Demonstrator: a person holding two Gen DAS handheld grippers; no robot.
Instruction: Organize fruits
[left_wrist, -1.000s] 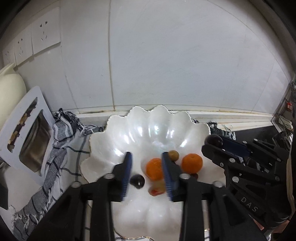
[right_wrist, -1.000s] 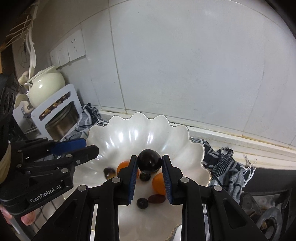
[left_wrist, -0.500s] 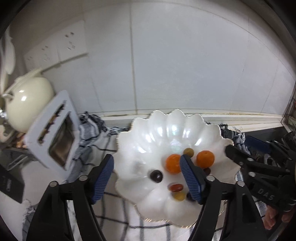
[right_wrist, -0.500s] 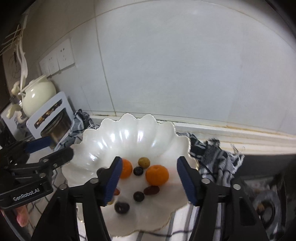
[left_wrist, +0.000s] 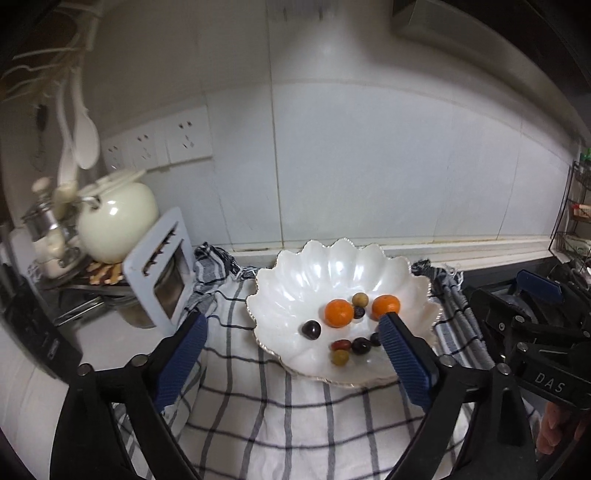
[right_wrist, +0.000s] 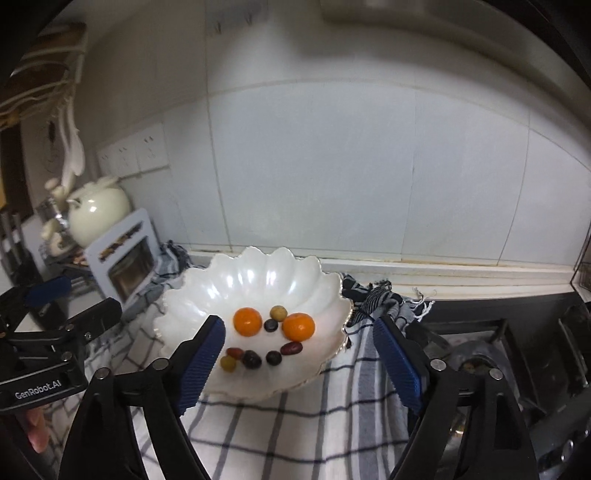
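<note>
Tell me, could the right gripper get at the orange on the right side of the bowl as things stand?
Probably yes. The right gripper is open and empty, and that orange lies uncovered in the shell-shaped bowl, with only a small dark fruit beside it.

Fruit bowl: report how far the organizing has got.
Done: two oranges and several small dark, green and red fruits lie together in the white scalloped bowl on the checked cloth. In hand: nothing. The left claw and right claw have just been opening and stand wide and empty in front of the bowl. Left: no loose fruit shows on the cloth, so little seems to remain.
</note>
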